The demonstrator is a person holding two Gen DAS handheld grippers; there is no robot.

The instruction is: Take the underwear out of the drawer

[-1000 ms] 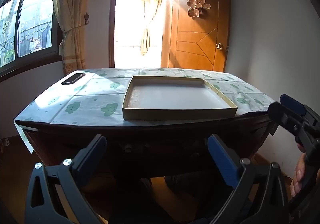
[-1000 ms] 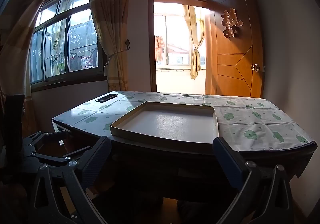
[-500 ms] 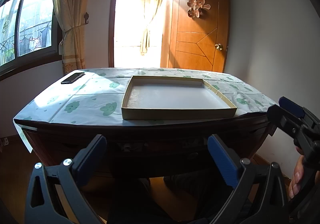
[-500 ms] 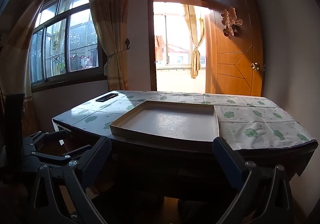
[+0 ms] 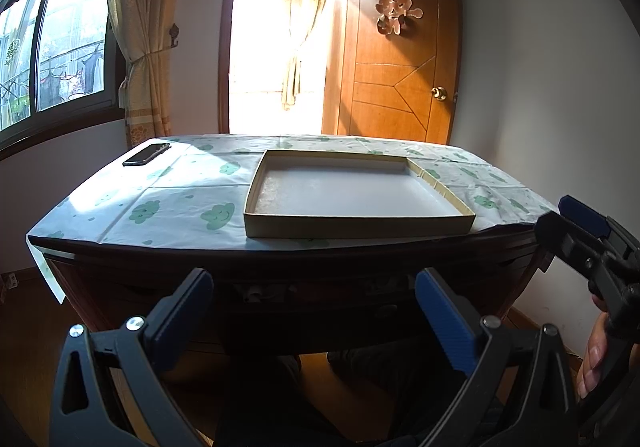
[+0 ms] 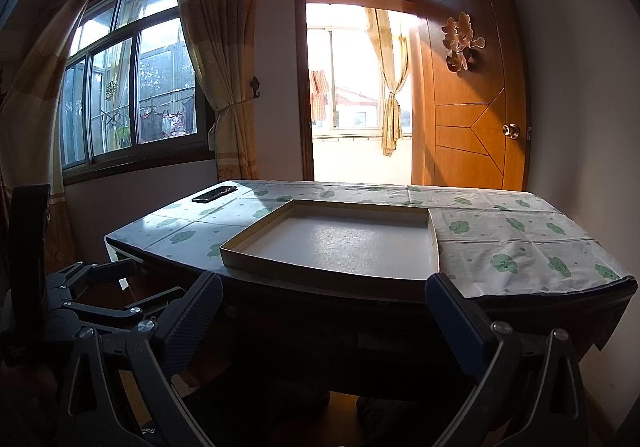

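Both grippers are hanging low before the desk (image 5: 180,207), jaws spread wide, holding nothing: left gripper (image 5: 314,311), right gripper (image 6: 324,311). No underwear is showing anywhere; presumably it is lying inside the drawer (image 5: 320,297) under the desk's front edge, which is sitting in deep shadow, so whether it is open cannot be told. A shallow tray (image 5: 352,225) and a phone (image 5: 146,154) are resting on the flowered cloth (image 6: 520,247), well apart. Judgement: cloth underwear is likely handling light, soft and limp; pinching a bunched fold seems best. Room is looking tight between the desk edge and the person's knees below
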